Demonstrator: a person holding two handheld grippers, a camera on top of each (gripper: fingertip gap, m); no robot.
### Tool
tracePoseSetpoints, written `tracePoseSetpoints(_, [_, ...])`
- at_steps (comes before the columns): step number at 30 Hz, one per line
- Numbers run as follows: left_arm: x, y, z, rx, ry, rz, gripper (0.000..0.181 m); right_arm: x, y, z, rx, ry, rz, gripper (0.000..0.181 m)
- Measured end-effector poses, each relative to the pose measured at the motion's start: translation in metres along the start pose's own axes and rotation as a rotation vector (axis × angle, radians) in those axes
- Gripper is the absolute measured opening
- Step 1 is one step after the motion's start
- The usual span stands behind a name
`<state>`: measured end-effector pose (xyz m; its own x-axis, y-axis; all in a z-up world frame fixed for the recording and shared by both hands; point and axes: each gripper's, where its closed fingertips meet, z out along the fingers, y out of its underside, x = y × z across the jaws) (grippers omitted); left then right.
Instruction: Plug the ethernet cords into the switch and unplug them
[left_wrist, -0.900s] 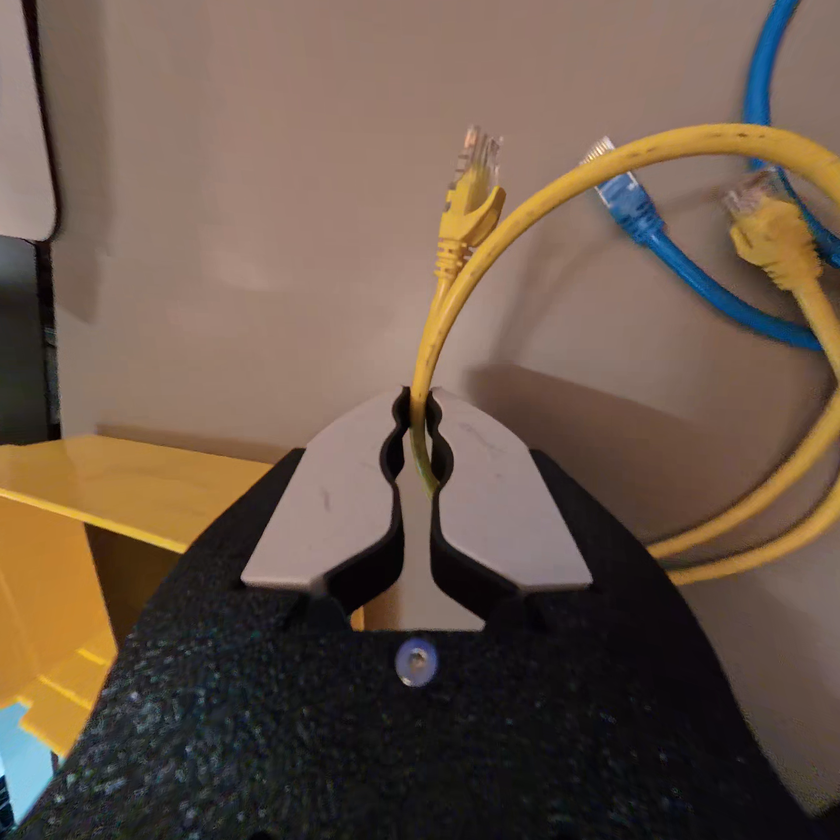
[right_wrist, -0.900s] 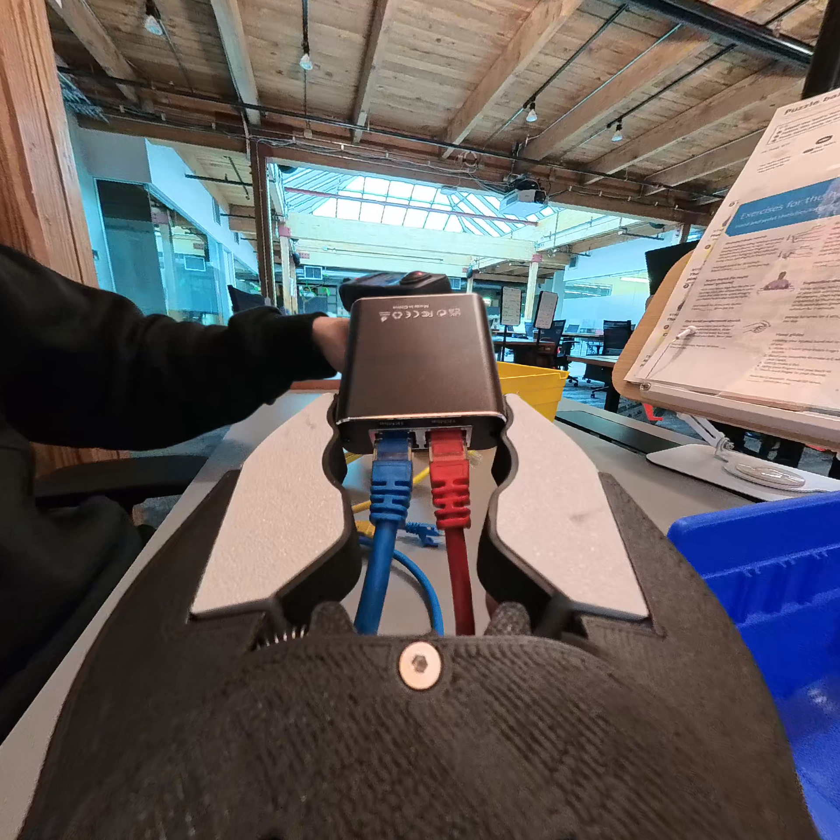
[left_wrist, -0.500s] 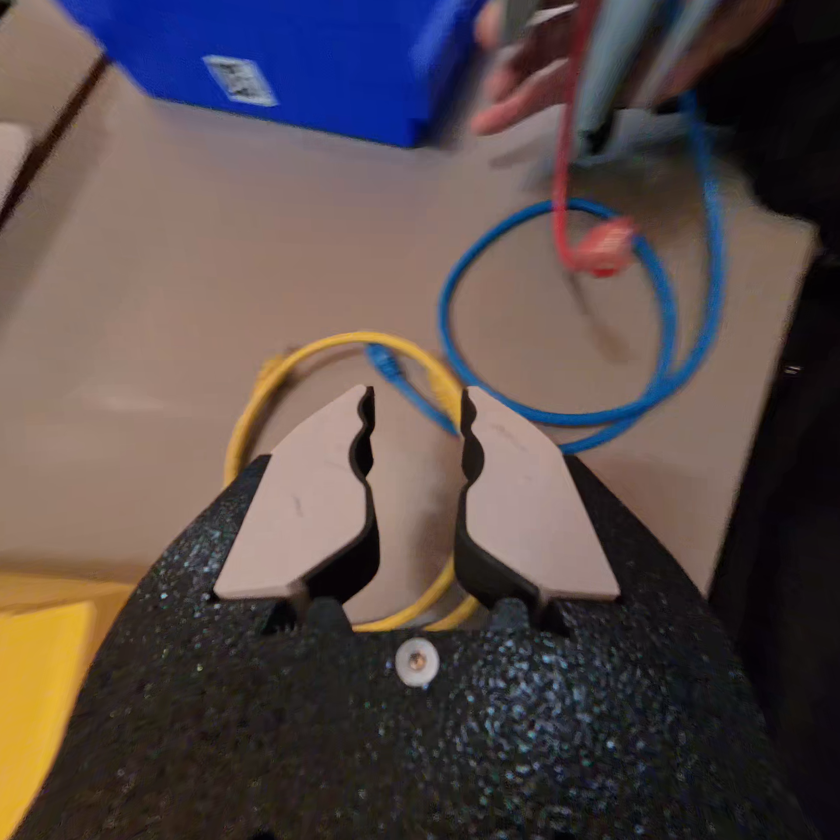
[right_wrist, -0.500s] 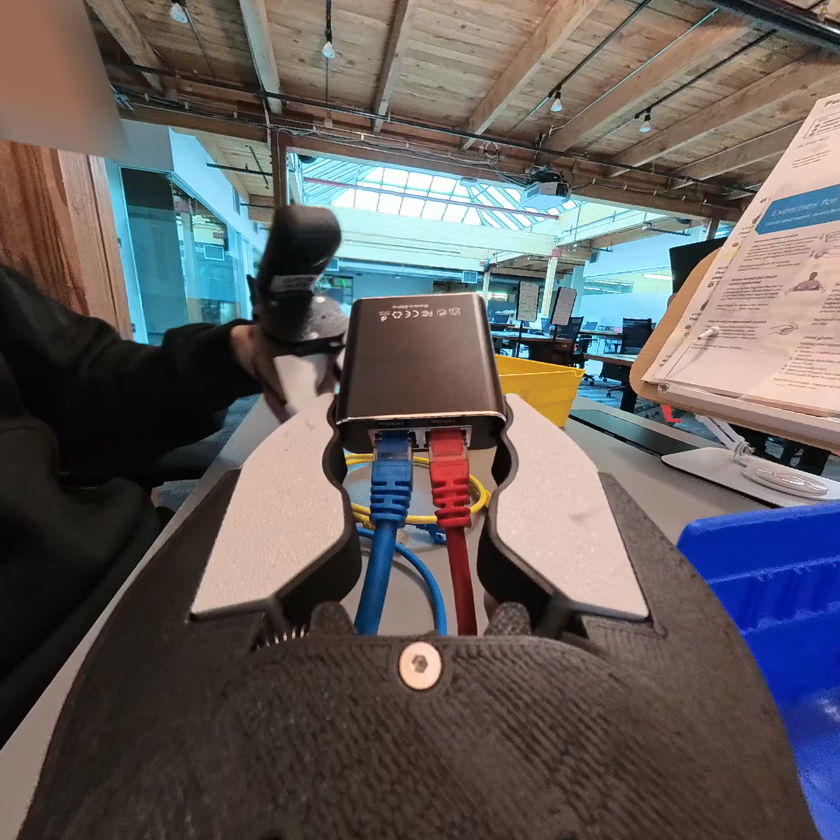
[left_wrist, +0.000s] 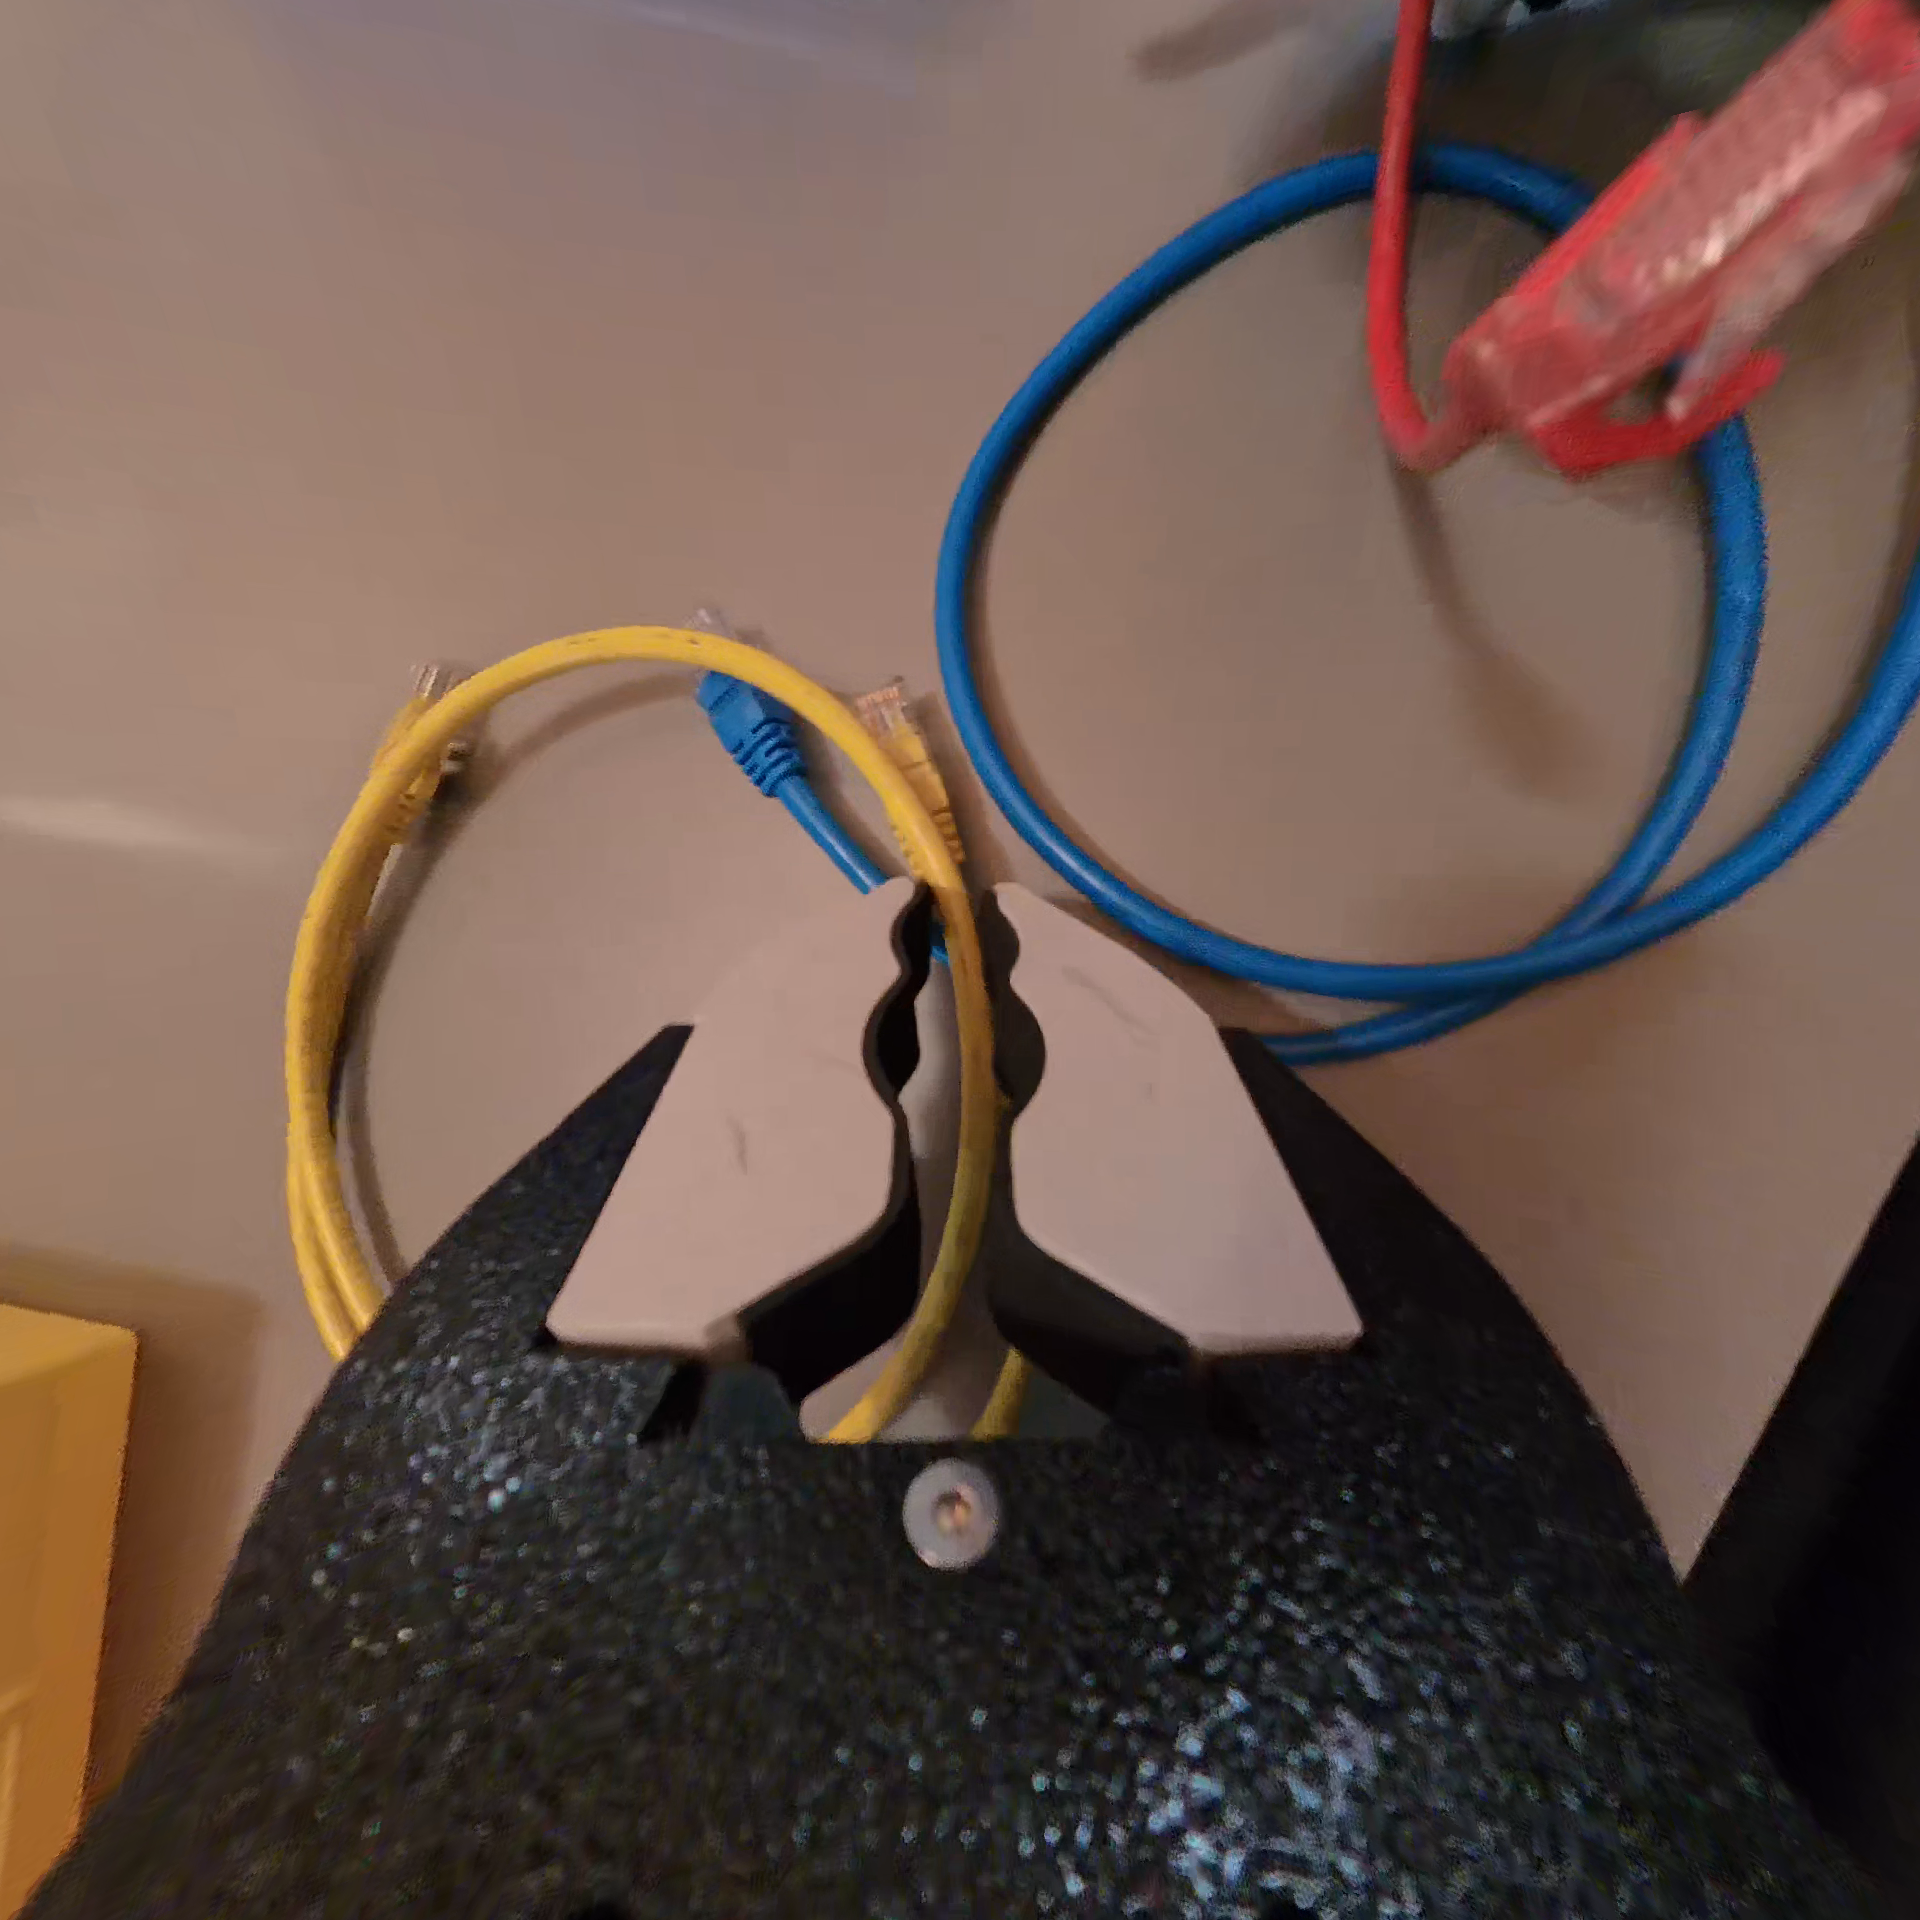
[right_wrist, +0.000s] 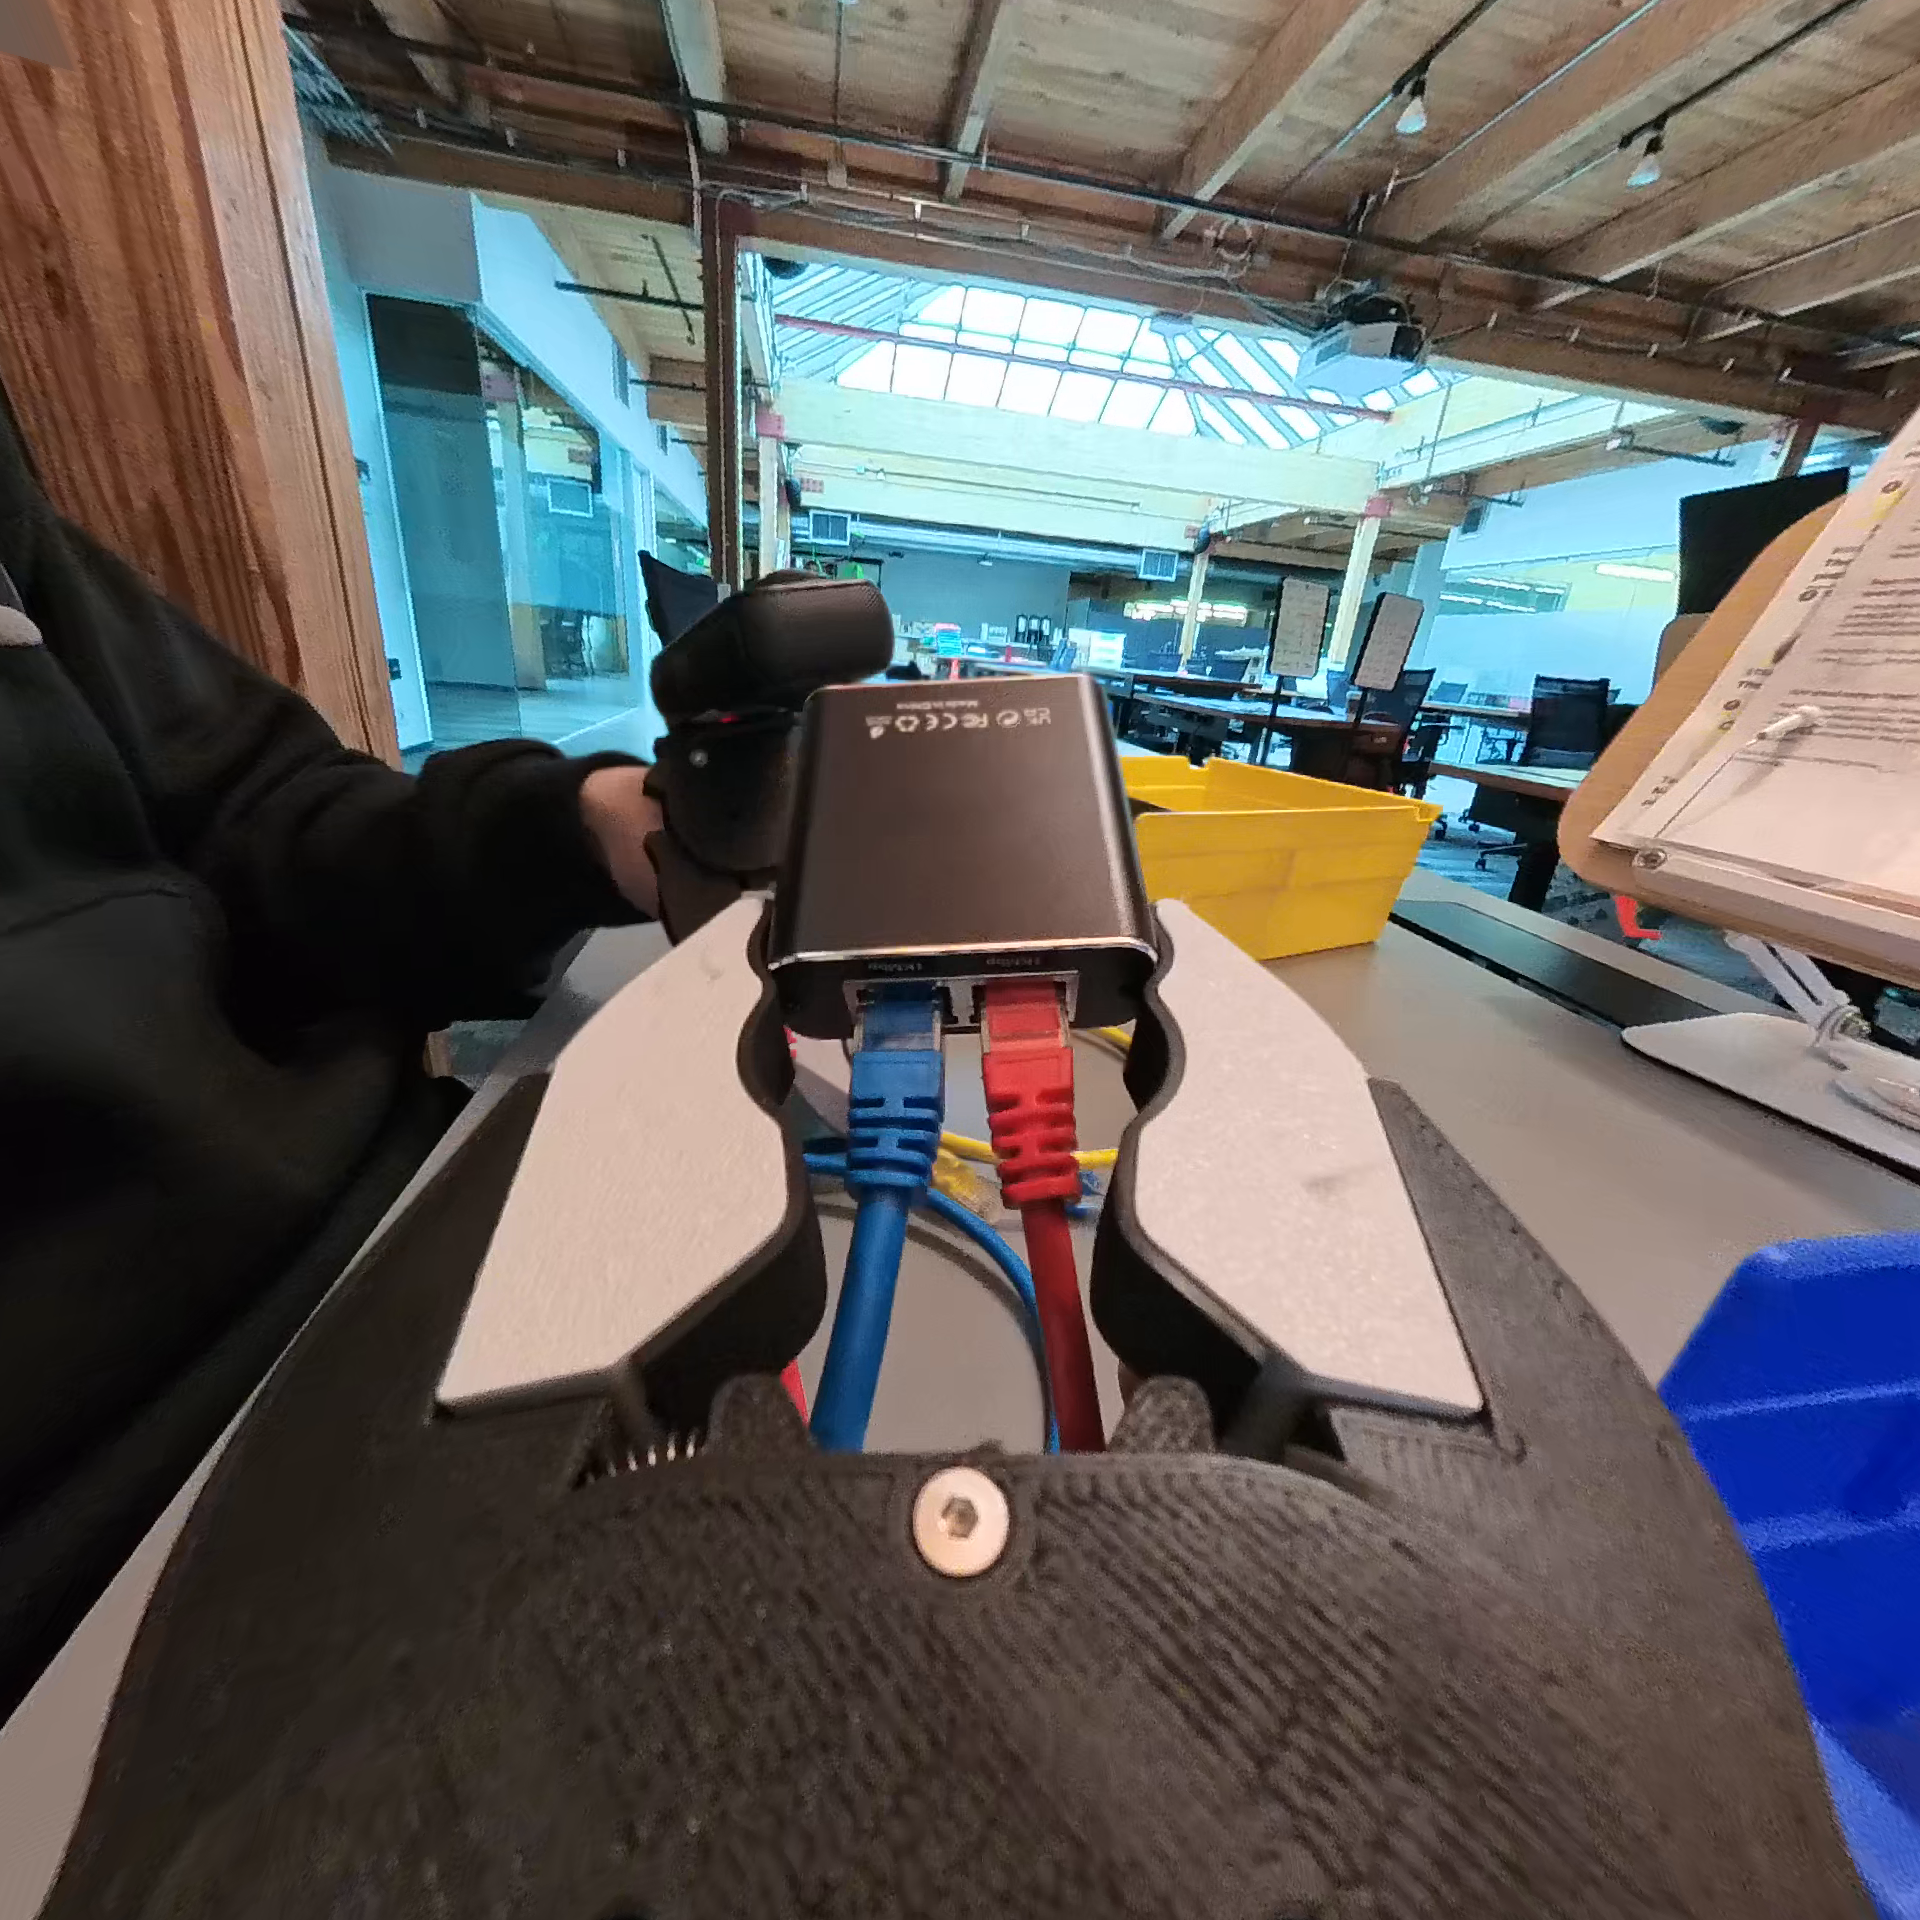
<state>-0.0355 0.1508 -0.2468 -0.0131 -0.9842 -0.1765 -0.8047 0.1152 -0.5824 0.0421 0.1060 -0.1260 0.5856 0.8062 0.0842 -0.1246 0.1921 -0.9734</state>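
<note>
Right wrist view: the switch (right_wrist: 961, 831), a dark metal box, is clamped at frame centre by the right gripper (right_wrist: 961, 997), jaws spread wide and pressed against both of its sides, port face turned toward the camera. Two ports are filled: blue cord (right_wrist: 883, 1164) in the left one, red cord (right_wrist: 1029, 1143) in the right one, both running down between the fingers toward the lower centre. Behind the switch, left of centre, the left gripper (right_wrist: 748, 769) is seen held by a person's hand with a black sleeve (right_wrist: 312, 883). A yellow bin (right_wrist: 1278, 852) is seen right of centre on the grey table (right_wrist: 1507, 1122), a blue bin (right_wrist: 1808, 1455) at the lower right edge, and a document stand (right_wrist: 1766, 790) at the right edge. Left wrist view: the left gripper (left_wrist: 951, 914) is pointed down at the table (left_wrist: 520, 364), jaws narrowly parted, with a strand of the yellow cord (left_wrist: 322, 987) passing through the gap; whether it is actually pinched cannot be told. The yellow cord is coiled at centre left, both of its plugs lying free. The blue cord (left_wrist: 997, 436) is looped at upper right, its free plug (left_wrist: 753, 732) lying inside the yellow loop just above the fingertips. The red cord's loose plug (left_wrist: 1662, 249), blurred, is seen at the top right corner.
</note>
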Motion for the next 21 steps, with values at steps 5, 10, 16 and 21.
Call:
tracePoseSetpoints(5, [-0.007, 0.004, -0.018, 0.008, 0.098, 0.145, 0.005, 0.0, 0.006, 0.005, -0.053, 0.003, -0.014, 0.063])
tracePoseSetpoints(10, [0.003, 0.008, -0.031, 0.028, 0.331, 0.123, 0.005, -0.006, 0.013, 0.011, -0.1, -0.021, -0.024, 0.063])
tracePoseSetpoints(16, [-0.015, 0.017, -0.026, 0.033, 0.235, 0.042, 0.009, -0.005, 0.01, 0.01, -0.079, -0.017, -0.015, 0.063])
tracePoseSetpoints(21, [-0.015, 0.01, -0.033, 0.07, 0.137, 0.034, 0.019, -0.005, 0.01, 0.009, -0.078, -0.017, -0.016, 0.063])
